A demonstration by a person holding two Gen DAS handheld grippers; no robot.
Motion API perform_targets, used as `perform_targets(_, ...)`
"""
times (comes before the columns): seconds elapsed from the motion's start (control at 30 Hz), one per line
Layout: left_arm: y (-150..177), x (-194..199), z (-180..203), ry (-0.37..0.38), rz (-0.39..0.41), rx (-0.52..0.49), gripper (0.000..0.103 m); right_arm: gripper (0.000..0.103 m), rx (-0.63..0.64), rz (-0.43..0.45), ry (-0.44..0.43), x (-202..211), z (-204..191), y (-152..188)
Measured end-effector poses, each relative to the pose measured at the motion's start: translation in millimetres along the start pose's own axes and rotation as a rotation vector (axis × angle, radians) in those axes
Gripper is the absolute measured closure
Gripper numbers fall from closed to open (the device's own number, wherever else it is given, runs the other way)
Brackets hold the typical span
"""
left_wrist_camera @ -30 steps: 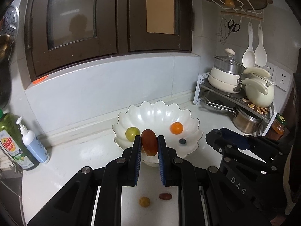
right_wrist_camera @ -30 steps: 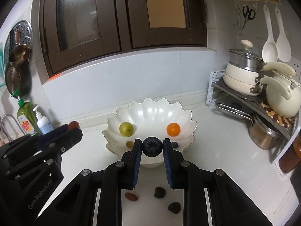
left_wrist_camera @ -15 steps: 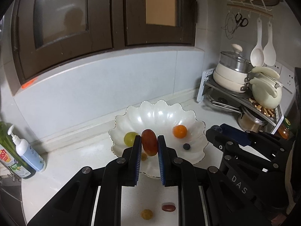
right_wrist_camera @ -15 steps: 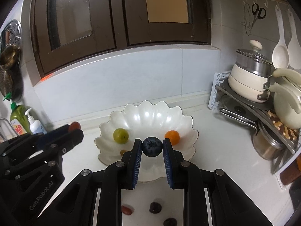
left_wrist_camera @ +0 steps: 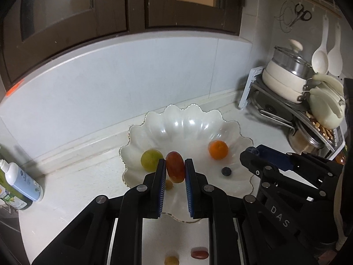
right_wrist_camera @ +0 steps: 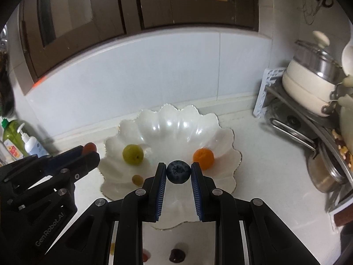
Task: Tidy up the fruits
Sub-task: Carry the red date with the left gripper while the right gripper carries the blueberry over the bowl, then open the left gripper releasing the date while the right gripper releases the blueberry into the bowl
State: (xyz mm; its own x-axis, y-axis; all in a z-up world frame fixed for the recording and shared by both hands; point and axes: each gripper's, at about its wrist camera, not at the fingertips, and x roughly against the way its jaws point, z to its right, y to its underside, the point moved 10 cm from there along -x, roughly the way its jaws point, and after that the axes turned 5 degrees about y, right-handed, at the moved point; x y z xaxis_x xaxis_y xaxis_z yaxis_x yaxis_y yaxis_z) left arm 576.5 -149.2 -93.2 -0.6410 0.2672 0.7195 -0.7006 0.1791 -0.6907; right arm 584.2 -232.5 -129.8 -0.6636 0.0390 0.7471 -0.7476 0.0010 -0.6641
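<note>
Dark brown wooden cabinet doors with glass panes [left_wrist_camera: 72,15] hang above a pale blue tiled backsplash [right_wrist_camera: 154,70]. To the right of the tool, a grey metal rack [left_wrist_camera: 278,108] carries a cream pot with a glass lid [left_wrist_camera: 286,75]; under it sits a steel pot [right_wrist_camera: 326,174]. Two cream plastic spoons [left_wrist_camera: 320,57] and black scissors [left_wrist_camera: 302,15] hang on the wall above. Far left stand a white pump bottle [right_wrist_camera: 30,143] and what looks like a green detergent bottle [right_wrist_camera: 11,137] on the white surface [right_wrist_camera: 264,154].

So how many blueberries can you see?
2. One blueberry is pinched in the right gripper over the bowl. Another blueberry lies inside the bowl. More may be hidden behind the grippers.
</note>
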Motion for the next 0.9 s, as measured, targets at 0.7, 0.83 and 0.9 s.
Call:
perform_targets(0.7,8,-87,-13,-0.003,-0.196,0.007,0.085,0.079,0.021,-0.217,-0.015,-84,6,8)
perform_targets(0.83,10,-99,-15,-0.012,-0.225,-0.004,0.085,0.079,0.021,-0.250,-0.014,-96,7,11)
perform_targets(0.9,11,-104,-16,-0.007,-0.240,0.001,0.085,0.079,0.014,-0.272,-0.013,-101,8,13)
